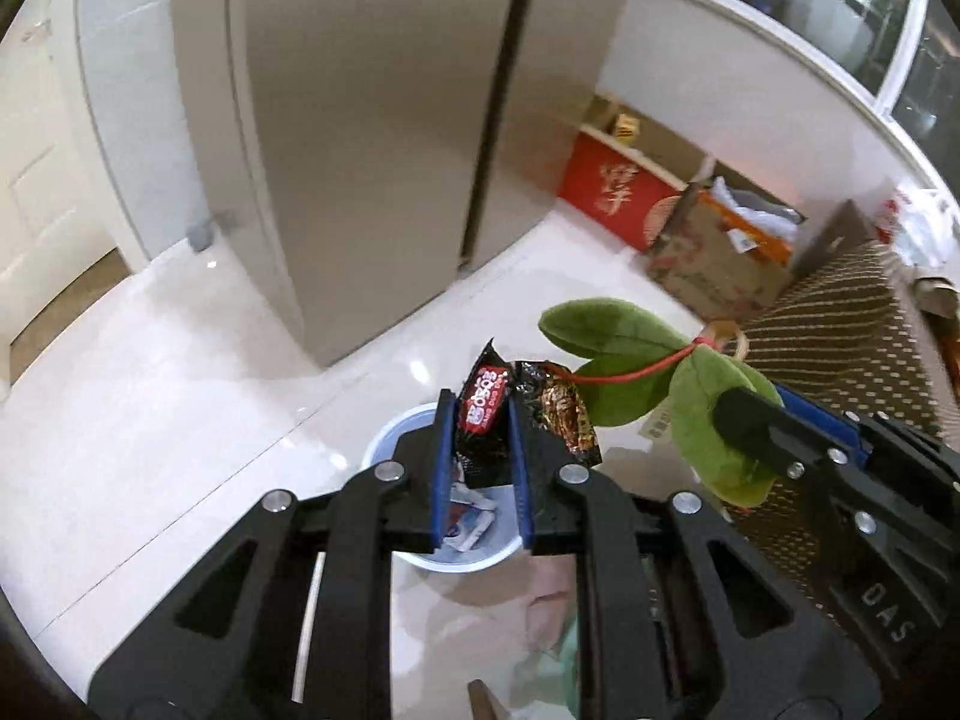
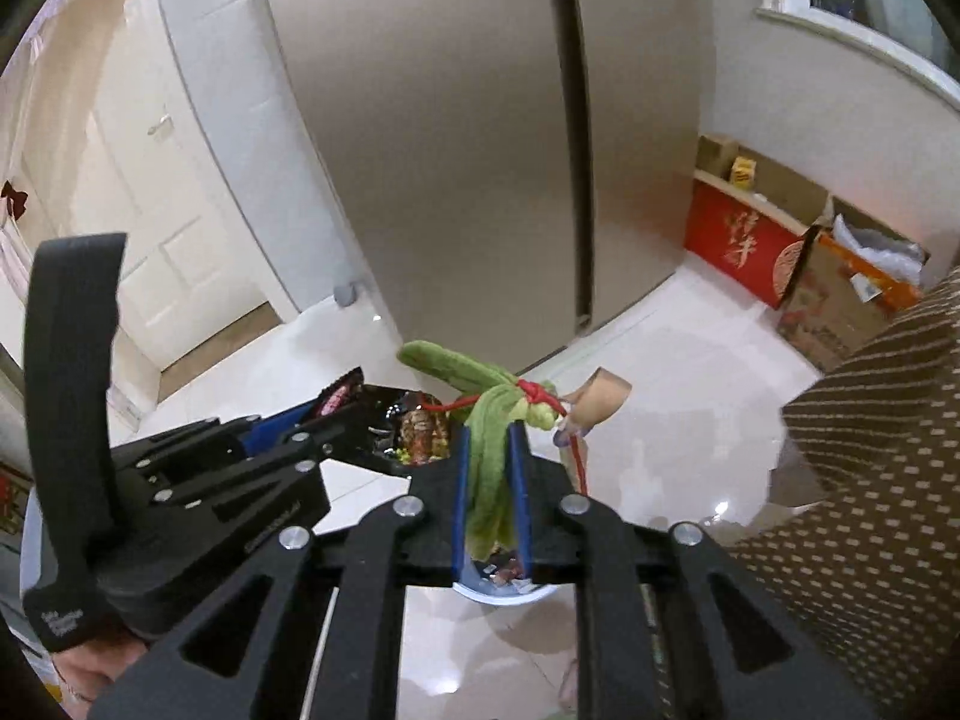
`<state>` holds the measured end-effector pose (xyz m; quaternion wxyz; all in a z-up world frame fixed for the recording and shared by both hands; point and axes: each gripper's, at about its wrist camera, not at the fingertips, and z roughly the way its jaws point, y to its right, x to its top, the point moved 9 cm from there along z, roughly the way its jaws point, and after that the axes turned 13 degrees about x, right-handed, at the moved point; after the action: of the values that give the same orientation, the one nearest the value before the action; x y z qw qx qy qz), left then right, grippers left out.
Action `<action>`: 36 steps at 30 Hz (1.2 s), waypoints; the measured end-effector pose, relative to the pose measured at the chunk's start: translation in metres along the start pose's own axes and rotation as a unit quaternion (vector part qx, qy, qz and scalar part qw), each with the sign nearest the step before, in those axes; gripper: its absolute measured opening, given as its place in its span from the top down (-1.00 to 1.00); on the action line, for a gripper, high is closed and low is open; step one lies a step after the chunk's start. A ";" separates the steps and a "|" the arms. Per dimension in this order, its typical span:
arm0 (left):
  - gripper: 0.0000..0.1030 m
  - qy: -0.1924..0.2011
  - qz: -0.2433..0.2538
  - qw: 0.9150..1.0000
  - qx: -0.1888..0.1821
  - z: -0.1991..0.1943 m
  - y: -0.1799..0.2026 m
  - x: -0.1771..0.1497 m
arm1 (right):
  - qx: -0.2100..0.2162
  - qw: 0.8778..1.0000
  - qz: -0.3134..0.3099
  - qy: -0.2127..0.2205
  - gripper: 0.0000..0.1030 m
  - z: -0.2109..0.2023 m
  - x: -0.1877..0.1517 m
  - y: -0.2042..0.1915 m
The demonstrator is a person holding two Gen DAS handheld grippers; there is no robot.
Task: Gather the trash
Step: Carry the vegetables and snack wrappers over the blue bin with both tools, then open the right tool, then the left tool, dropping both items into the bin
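Hovering above a pale blue bin (image 1: 384, 444) on the near floor, both grippers are carrying trash to drop. The left gripper (image 1: 480, 420) is pinching dark snack wrappers (image 1: 486, 414) between nearly closed jaws, right over the bin's mouth, where other scraps are already lying. Just to its right, the right gripper (image 2: 489, 456) is squeezing a green cloth leaf sprig (image 2: 489, 468) tied with red cord (image 2: 540, 393), also over the bin. The dropping step seems to be in hand; next, each pair of jaws likely needs opening while centred. Farther off, a tall fridge (image 1: 372, 150) and cardboard boxes (image 1: 714, 264) are standing.
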<state>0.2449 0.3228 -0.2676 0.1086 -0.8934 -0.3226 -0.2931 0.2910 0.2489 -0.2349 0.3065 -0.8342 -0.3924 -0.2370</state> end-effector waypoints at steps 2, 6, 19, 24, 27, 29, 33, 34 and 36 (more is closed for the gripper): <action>0.67 -0.015 -0.015 1.000 0.003 0.012 -0.006 -0.002 | -0.004 1.000 0.016 -0.004 0.49 0.014 -0.004 0.009; 0.67 -0.027 -0.022 0.999 0.013 0.024 -0.004 -0.004 | -0.001 0.999 0.034 -0.012 0.01 0.032 -0.011 0.016; 0.67 -0.035 0.002 0.999 0.003 0.031 0.024 -0.008 | -0.051 0.999 0.006 -0.001 -0.05 0.006 -0.025 0.034; 0.67 -0.041 0.018 0.999 0.011 0.033 0.033 -0.007 | -0.054 0.998 0.018 0.021 -0.10 -0.013 -0.025 0.040; 0.64 -0.036 0.036 0.999 0.010 0.030 0.039 -0.004 | -0.058 0.998 0.019 0.032 -0.12 -0.021 -0.022 0.044; -0.01 -0.024 0.034 0.999 0.012 0.024 0.040 -0.002 | -0.060 0.997 0.023 0.039 -0.14 -0.027 -0.022 0.047; -0.27 0.002 0.033 0.998 0.053 0.018 0.033 0.004 | -0.052 0.997 0.047 0.038 -0.14 -0.031 -0.027 0.052; -0.27 0.001 0.030 0.998 0.055 0.018 0.031 0.005 | -0.053 0.997 0.048 0.037 -0.14 -0.032 -0.027 0.053; -0.27 -0.001 0.019 0.999 0.051 0.015 0.030 0.006 | -0.055 0.997 0.049 0.036 -0.14 -0.033 -0.029 0.054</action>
<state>0.2740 0.3086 -0.2763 0.1592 -0.8931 -0.3196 -0.2738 0.3119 0.1836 -0.2477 0.2855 -0.8590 -0.3262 -0.2725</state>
